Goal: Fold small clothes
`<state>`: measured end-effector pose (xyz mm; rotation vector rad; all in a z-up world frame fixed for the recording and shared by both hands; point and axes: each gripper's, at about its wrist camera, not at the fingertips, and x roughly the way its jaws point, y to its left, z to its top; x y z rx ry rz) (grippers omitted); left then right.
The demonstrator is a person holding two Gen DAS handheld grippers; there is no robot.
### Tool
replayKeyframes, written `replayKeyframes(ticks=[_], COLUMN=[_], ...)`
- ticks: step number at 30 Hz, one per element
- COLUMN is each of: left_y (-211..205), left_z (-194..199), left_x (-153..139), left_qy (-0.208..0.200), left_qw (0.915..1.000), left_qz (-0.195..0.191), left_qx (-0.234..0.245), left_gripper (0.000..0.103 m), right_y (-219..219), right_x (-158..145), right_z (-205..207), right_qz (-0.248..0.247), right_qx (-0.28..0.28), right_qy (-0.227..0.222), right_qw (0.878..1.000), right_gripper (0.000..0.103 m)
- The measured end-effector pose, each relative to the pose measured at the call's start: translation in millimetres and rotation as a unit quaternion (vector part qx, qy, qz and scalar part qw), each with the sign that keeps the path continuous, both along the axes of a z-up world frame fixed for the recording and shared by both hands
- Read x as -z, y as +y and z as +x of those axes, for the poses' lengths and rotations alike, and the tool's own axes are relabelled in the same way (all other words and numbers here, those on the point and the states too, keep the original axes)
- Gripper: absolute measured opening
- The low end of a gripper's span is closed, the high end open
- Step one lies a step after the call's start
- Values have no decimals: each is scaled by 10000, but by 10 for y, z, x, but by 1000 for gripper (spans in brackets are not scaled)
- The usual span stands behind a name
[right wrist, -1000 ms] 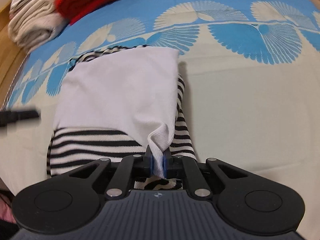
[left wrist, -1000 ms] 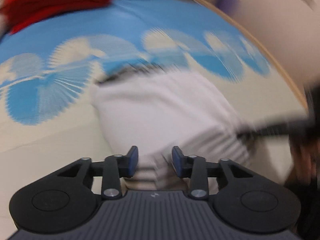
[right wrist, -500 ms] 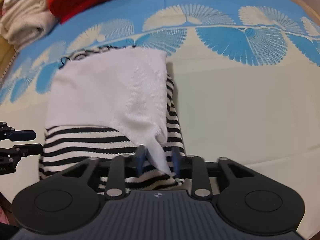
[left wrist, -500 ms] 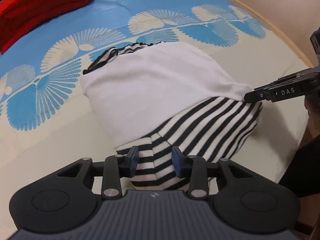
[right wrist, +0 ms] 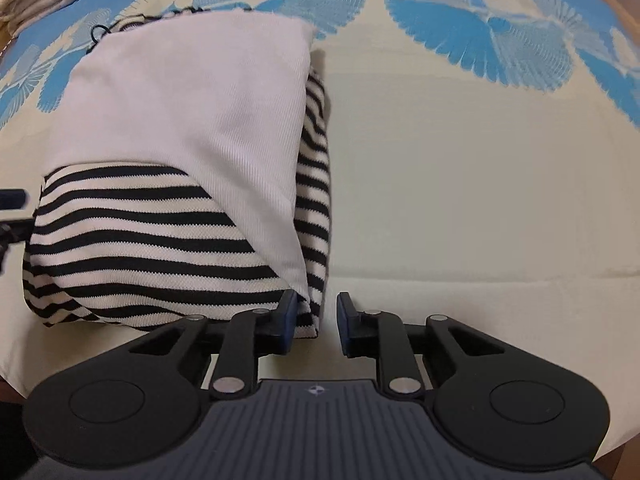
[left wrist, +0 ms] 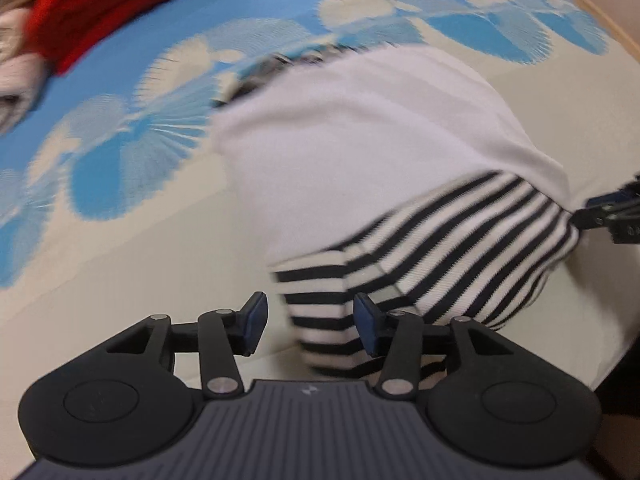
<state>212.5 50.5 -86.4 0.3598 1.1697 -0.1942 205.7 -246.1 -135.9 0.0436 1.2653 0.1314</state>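
Striped garment (right wrist: 152,236), folded with a white panel (right wrist: 192,104) on top, lies on the patterned cloth (right wrist: 460,160) close to its near edge.

Left gripper (left wrist: 308,322) is spread wide around the striped near corner; right gripper (right wrist: 317,322) is released, the garment's right corner just inside its left finger. Bare cream cloth runs wide to the right; a red pile (left wrist: 112,4) lies well apart.

Black-and-white striped garment (right wrist: 132,236) with a plain white panel (right wrist: 192,104); cream tablecloth (right wrist: 460,184) banded blue with fan motifs; red knit (left wrist: 120,4); black grippers' fingers (left wrist: 254,322) carry blue pads.
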Motion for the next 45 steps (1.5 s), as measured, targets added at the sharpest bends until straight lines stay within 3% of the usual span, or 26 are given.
replayKeyframes(ticks=[3,6,10,13,17,20,21,23,25,26,30,31,33,41,45], left_y=[13,28,8,-58,-177,-296,-339,-422,-505,-508,-497,-484,-437,-400,-419], left_z=[-186,-449,-874,-1198,-1661,-1978,-2062,-2142,-2119,-2110,-1975,-1939,-1855,-1733,-1699], left_x=[-424,-825,-1249,-1443,-1503,-1408,-1349,-1224,-1193,-1196,-1157,-1127,-1056,-880,-828], left_qy=[-470,-1003,-1430,-1719,-2128,-2409,-2447,-2373,-2200,-2273,-2491,-2420,-2191,-1783,-1725], left_qw=[9986,9932,9832,9748,9623,9536,9531,9566,9627,9603,9552,9559,9578,9624,9627], left_qz=[-83,-217,-644,-856,-1108,-1208,-1201,-1093,-1089,-1152,-850,-817,-852,-797,-840], left_qx=[-217,-556,-934,-1136,-1278,-1345,-1315,-1288,-1140,-1138,-1352,-1453,-1657,-1886,-1906], left_gripper=[71,81,86,87,89,98,98,98,98,98,98,98,98,98,98], right_y=[-103,-188,-216,-230,-309,-329,-326,-325,-307,-304,-304,-275,-156,126,326], right_x=[-253,-587,-1023,-1254,-1505,-1784,-1865,-2026,-2122,-2133,-1818,-1664,-1520,-1464,-1410], right_z=[-94,-269,-618,-900,-1279,-1590,-1673,-1875,-2057,-2126,-2202,-2147,-1944,-1763,-1795], right_qz=[74,76,-182,-326,-151,-16,55,105,104,144,384,325,36,260,-297], right_qx=[352,572,342,136,288,468,479,477,446,433,519,559,592,167,-338], right_qy=[-449,-1210,-2405,-3056,-3464,-3607,-3696,-3897,-4041,-4114,-4032,-3839,-3305,-2995,-3153], right_qw=[9983,9910,9699,9515,9375,9315,9279,9196,9135,9103,9128,9211,9419,9536,9479], right_gripper=[30,43,54,62,71,72,75,90,94,94,96,96,86,90,93])
